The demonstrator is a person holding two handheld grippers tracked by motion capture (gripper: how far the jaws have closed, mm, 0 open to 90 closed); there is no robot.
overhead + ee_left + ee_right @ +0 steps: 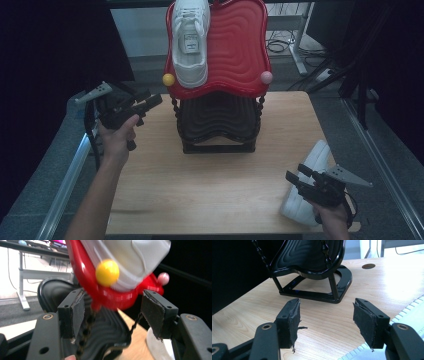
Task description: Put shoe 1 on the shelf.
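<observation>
Right gripper (295,176) jaws agape beside a white shoe (312,165) — labels unreadable.

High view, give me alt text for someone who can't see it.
A two-tier shoe rack stands at the far middle of a wooden table, with one white sneaker on its red top shelf. A person's left gripper is raised beside the rack with nothing between its jaws, and the right gripper hovers by a second white sneaker at the table's right edge.
</observation>
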